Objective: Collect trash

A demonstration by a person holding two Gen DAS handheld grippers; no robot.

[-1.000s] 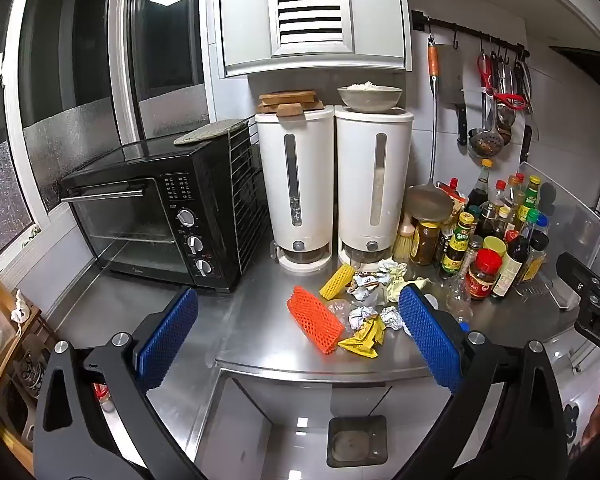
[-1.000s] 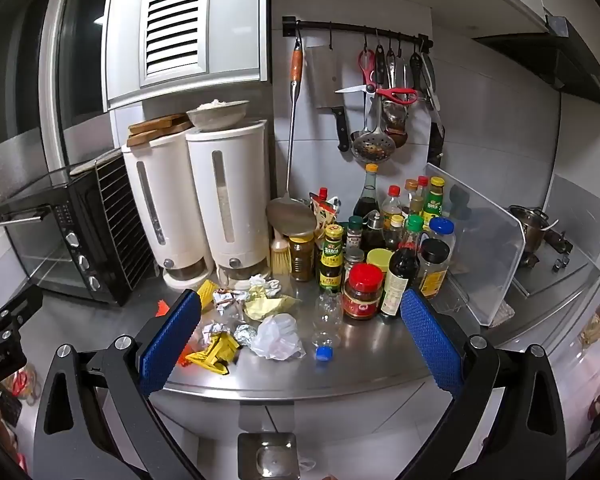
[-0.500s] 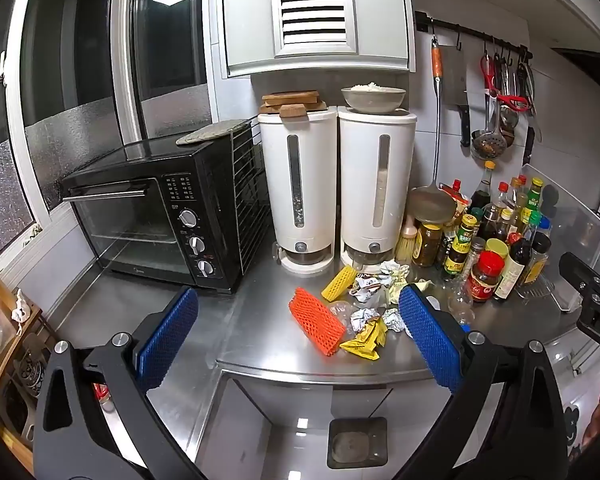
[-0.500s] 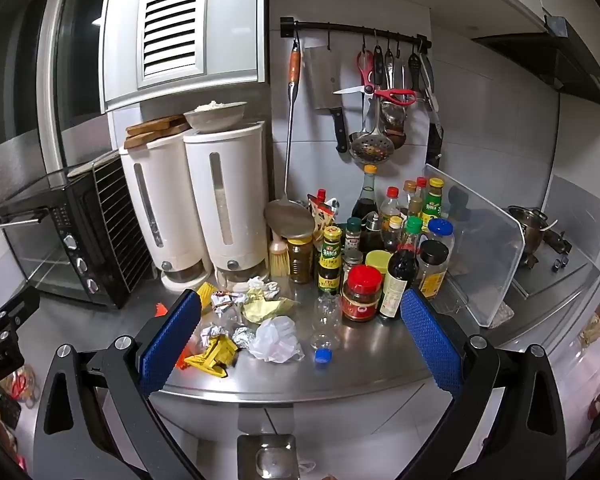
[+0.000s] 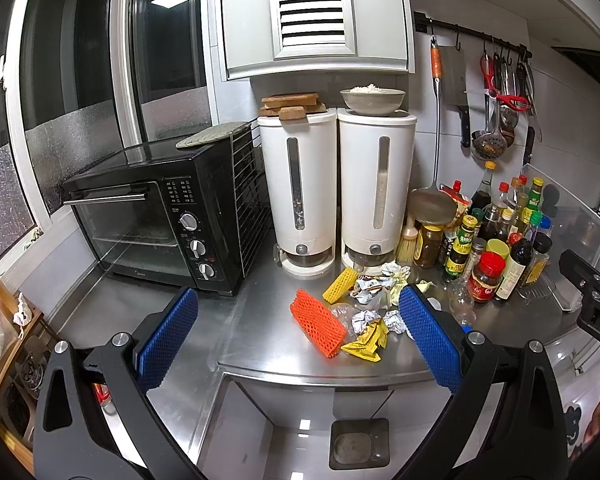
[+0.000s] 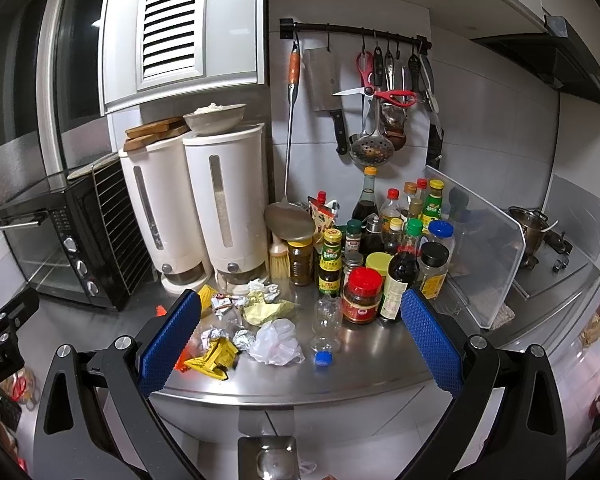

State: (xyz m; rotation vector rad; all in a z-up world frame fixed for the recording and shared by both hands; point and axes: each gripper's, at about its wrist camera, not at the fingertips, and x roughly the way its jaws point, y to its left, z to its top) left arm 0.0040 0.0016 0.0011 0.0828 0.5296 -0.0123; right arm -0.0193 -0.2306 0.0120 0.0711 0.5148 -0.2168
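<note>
Trash lies in a heap on the steel counter (image 5: 260,344): an orange foam net (image 5: 318,328), a yellow foam net (image 5: 339,285), a yellow wrapper (image 5: 366,340), foil balls (image 5: 364,318) and crumpled paper (image 5: 394,272). The right wrist view adds a white plastic bag (image 6: 276,342), a clear bottle (image 6: 326,326) with a blue cap (image 6: 323,358), yellow paper (image 6: 266,308) and the wrapper (image 6: 214,358). My left gripper (image 5: 300,340) is open and empty, held short of the heap. My right gripper (image 6: 298,342) is open and empty, also short of it.
A black toaster oven (image 5: 160,224) stands at the left. Two white dispensers (image 5: 338,188) stand behind the heap. Sauce bottles and jars (image 6: 380,256) crowd its right. Utensils hang on a rail (image 6: 376,92). A clear splash guard (image 6: 480,240) and a stove pot (image 6: 534,220) are far right. A bin (image 5: 360,444) sits below.
Both grippers have drifted slightly; the views shift a little. Both stay open. The trash has not moved.
</note>
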